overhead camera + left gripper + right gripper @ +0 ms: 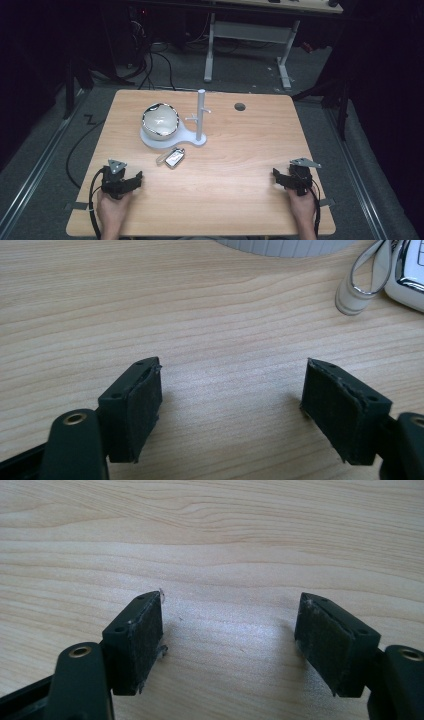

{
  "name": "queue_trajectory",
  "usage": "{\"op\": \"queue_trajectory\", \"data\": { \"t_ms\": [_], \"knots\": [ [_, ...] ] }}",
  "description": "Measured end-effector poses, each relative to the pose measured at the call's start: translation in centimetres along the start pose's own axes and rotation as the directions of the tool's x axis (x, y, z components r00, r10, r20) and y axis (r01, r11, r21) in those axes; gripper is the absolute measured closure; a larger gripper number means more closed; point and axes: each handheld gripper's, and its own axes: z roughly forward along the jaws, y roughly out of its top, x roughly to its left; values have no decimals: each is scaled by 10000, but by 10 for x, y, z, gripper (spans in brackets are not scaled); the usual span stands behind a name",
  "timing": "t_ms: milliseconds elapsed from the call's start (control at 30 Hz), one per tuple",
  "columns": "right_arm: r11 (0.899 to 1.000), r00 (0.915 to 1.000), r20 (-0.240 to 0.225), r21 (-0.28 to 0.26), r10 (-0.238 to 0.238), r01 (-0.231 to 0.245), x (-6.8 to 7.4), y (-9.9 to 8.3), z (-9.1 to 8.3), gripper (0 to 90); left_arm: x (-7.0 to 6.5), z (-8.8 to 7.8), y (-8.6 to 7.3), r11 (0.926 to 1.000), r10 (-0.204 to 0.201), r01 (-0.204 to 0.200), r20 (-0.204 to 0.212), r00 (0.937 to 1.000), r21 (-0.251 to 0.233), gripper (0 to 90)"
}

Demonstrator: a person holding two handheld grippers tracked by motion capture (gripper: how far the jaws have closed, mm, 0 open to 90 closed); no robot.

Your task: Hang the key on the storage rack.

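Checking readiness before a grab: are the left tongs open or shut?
Open. In the left gripper view the left tongs show two black jaws spread wide apart, with bare light wooden table between them, nothing held.

White stand [172, 139] with upright peg post seen mid-table toward the far edge, shiny bowl [160, 120] tilted on its base. Silver-white key fob [175, 158] with loop laid flat just beside the base's near rim.

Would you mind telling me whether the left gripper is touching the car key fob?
Apart. In the left gripper view, bare wood lies between the open left gripper and the car key fob; the high view also shows a gap.
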Motion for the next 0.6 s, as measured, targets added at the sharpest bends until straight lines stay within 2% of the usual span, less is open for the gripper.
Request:
{"op": "queue_trajectory", "data": {
  "t_ms": [100,267,600],
  "knots": [
    [10000,10000,-1,-1,0,0,0,0,0,275,0,0,0,10000,14,-14,11,10000,9,239],
    [10000,10000,0,0,2,-2,0,0,0,275,0,0,0,9996,256,-258,203,9995,79,212],
    [10000,10000,5,1,7,-7,0,0,0,275,-2,-1,1,9989,467,-469,316,9984,37,260]
  ]
}}
